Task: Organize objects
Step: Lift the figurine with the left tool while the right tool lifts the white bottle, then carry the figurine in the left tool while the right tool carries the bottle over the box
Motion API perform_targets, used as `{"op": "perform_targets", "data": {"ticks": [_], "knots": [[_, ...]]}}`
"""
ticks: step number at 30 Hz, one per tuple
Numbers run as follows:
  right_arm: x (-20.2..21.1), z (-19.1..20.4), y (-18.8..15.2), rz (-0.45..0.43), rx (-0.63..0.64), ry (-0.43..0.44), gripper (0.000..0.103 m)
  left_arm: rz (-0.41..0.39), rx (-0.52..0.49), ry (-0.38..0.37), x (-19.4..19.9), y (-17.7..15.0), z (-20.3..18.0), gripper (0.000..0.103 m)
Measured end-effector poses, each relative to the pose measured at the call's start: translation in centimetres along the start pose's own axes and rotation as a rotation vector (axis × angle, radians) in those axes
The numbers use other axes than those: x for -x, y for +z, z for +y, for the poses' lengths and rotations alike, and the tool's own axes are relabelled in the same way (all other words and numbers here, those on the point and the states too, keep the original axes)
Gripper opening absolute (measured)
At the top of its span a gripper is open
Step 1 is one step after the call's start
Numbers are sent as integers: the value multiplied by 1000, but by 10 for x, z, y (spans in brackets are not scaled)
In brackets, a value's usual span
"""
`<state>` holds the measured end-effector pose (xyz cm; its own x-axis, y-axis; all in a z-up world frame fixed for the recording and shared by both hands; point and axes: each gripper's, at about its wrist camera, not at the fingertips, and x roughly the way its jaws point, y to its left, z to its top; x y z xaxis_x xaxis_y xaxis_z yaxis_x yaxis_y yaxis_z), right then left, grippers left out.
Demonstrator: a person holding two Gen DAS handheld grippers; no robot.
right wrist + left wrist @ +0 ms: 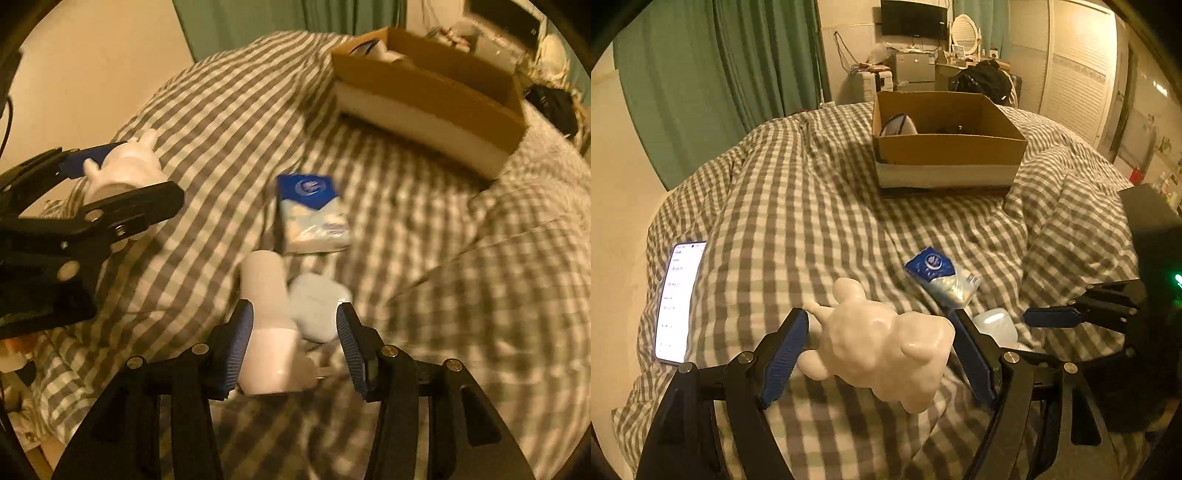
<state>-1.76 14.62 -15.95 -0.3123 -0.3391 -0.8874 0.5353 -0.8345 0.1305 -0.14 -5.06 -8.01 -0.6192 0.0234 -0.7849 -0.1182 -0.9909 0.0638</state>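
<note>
My left gripper (879,345) is shut on a white rabbit figurine (882,347) and holds it over the checked bedspread; it also shows in the right wrist view (122,166). My right gripper (293,332) is open around a white cylindrical bottle (267,321) and a pale blue earbud case (319,308), which lie side by side between its fingers. A blue and white tissue pack (314,214) lies just beyond them; it also shows in the left wrist view (942,277). A cardboard box (945,147) stands farther back on the bed and holds some items.
A lit phone (679,299) lies on the bedspread at the left edge. Green curtains (720,74) hang at the back left. A desk with a TV, mirror and black bag stands behind the box. The bedspread (812,206) is rumpled into folds at the right.
</note>
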Motion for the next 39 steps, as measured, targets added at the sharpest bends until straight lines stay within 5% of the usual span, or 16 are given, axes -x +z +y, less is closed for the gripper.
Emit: {"op": "perform_targets", "data": {"ticks": [5, 13, 26, 39], "knots": [[-16, -1, -7, 70, -22, 78, 47, 12, 5, -3, 2, -9, 5, 80], [-20, 5, -19, 107, -8, 25, 47, 15, 19, -16, 9, -13, 6, 80], [70, -11, 11, -157, -19, -113, 46, -44, -30, -29, 11, 29, -10, 80], [133, -67, 127, -397, 10, -238, 45, -269, -25, -40, 4, 165, -21, 80]]}}
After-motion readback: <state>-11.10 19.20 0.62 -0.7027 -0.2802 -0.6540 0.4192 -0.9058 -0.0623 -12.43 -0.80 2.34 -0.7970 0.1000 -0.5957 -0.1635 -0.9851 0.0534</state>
